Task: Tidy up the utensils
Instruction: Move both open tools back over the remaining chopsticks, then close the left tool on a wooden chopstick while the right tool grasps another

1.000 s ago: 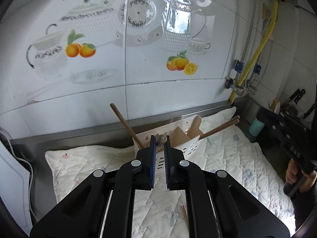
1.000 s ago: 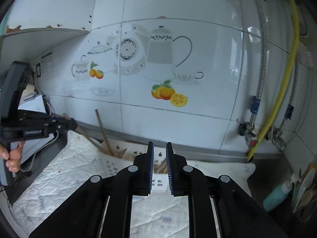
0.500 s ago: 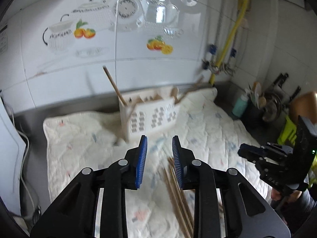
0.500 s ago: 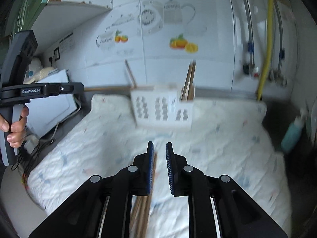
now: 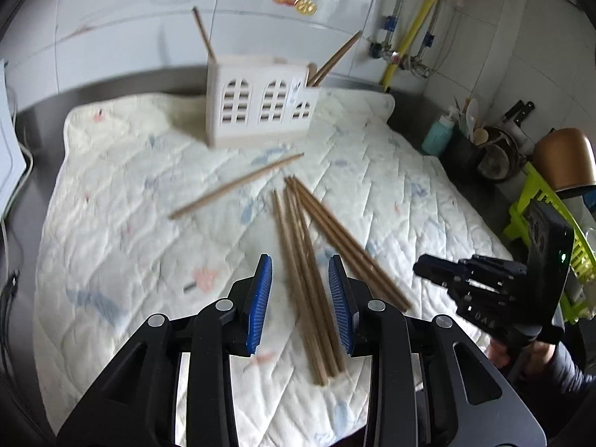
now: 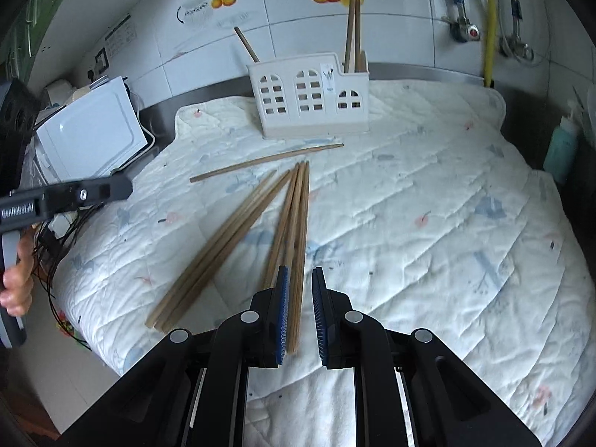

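White quilted cloth (image 6: 428, 223) filled most of both views, spread over the steel counter (image 5: 111, 82) beneath a tiled wall (image 6: 298, 11) printed with teapots and oranges. At upper centre of the frame stood the cream utensil holder (image 6: 309, 97), window cut-outs across its front, upright on the cloth's far end. And what was in it? One chopstick leaned out of its left compartment (image 6: 246, 44), a pair stood in the lower right compartment (image 6: 353, 33).

Below the holder, on the cloth, a single chopstick (image 6: 266, 162) lay crosswise, apart from the rest. Nearer still, the loose chopsticks (image 6: 294, 223) fanned out from a common point, one bundle running to the lower left, the other straight down the frame.

Left gripper (image 5: 300, 305) hovered wide open over that pile in the left wrist view, blue pads (image 5: 260, 298) either side of several sticks, holding nothing. Right gripper (image 6: 300, 309), lower centre of its own view, was only narrowly parted, with one stick's near end showing in the gap; whether it touched the pads could not be told.

Around the edges: a white appliance (image 6: 89, 134) at left, a yellow hose (image 6: 488, 18) at upper right, a teal bottle (image 6: 560, 149) at right, a green rack (image 5: 540, 216) at the right edge of the left wrist view.
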{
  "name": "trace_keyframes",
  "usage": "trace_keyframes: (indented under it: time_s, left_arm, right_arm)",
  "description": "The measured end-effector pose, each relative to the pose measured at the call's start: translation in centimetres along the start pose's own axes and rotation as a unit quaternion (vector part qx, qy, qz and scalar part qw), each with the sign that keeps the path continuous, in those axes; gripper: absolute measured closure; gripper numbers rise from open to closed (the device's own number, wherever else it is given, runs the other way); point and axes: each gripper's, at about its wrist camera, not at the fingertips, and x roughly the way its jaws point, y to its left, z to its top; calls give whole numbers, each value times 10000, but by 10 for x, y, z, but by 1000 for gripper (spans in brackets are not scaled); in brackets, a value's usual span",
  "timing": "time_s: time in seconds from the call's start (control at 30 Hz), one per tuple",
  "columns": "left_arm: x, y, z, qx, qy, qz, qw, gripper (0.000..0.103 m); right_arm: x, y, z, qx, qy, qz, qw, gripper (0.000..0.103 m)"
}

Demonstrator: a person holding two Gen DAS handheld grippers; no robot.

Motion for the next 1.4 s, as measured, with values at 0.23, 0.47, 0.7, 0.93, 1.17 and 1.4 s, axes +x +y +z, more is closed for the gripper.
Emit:
trace_keyframes:
  time_s: [0.23,0.47,0.7,0.93,1.17,1.4]
  left_arm:
    - [1,16,0,-95,28,223,9997,71]
    - [5,18,-1,-135,71,202,9997,71]
    - [10,13,-9,-108,153,91,9998,71]
    - [20,5,-26,-150,369,-47,9992,71]
    - [40,2,-44,-307,650,-159,9973,73]
    - [52,-8,-48,-191,758,-31,9969,76]
  right_arm:
    - [-7,-3,9,51,-157,-4,9999,90]
    - [-1,0,8,42,-80,36,10000,90]
    - [6,0,1,73,20,53,10000,90]
    - [16,0,-6,103,165,78,9998,90]
    - [27,0,-13,62,304,53,9995,90]
    - [32,2,-16,-30,358,-15,9994,91]
